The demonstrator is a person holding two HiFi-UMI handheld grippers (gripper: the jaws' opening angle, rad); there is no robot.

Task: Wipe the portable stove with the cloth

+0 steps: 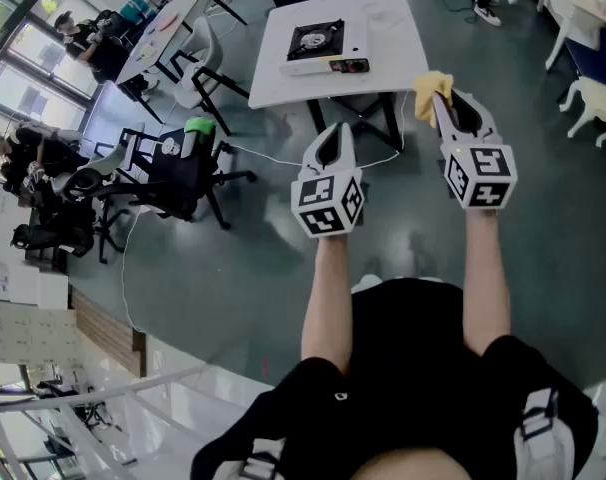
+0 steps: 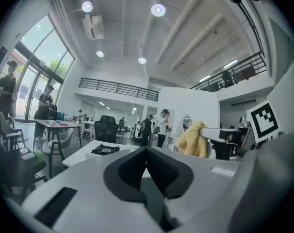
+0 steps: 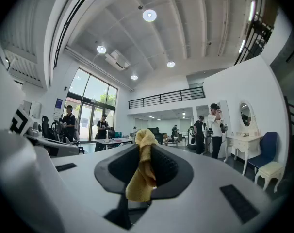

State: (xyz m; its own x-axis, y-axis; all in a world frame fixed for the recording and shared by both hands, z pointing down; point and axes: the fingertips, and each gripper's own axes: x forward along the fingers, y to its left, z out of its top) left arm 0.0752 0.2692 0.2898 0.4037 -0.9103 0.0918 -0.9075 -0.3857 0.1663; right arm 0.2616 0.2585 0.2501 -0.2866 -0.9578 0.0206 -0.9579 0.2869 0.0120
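Far ahead, on a white table (image 1: 283, 80), the portable stove (image 1: 316, 40) is sitting with its burner facing up, well apart from both grippers, so no wiping is happening yet. On the right, the right gripper (image 1: 440, 106) is pinching a yellow cloth (image 1: 430, 88) between its jaws. The right gripper view is showing the cloth bunched at the tips and hanging down through the gap, clamped firmly enough, I judge, to be carried without slipping. On the left, the left gripper (image 1: 337, 138) is hovering beside it with its jaws pressed together and nothing between them, as its own view is showing; it is probably empty so that it can steady the stove during the wipe. Both grippers are pointing out from the person's body toward the table, which suggests that reaching the stove is the step in hand. The cloth is bunched rather than spread, so it may need pressing flat against the stove top to wipe well. Left of the path, an office chair (image 1: 178, 173) is standing, worth steering around.
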